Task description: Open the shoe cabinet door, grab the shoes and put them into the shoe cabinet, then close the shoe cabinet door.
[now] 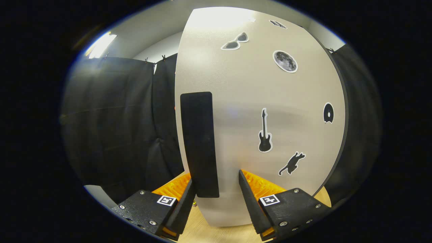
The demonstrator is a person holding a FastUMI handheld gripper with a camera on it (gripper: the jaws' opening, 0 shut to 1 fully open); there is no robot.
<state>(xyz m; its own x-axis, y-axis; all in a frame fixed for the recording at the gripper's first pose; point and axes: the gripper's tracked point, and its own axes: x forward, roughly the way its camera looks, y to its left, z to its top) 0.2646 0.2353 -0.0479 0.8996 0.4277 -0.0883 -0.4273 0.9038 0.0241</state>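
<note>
The claw (216, 189) points level — fingers spread apart, gripping nothing.

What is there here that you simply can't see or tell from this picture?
- Cabinet inside, gripper view: the cabinet door covers it, so any shoes or shelves are hidden.
- Grip on the black handle: the gripper has fingers either side of its lower end, but contact is unclear.
- Top sticker: too small and warped to identify.
- Door's bottom edge: partly behind the gripper.

Cabinet door (270, 101) and its dark handle (199, 141) between the parted tongs (216, 189), open room leftward.
</note>
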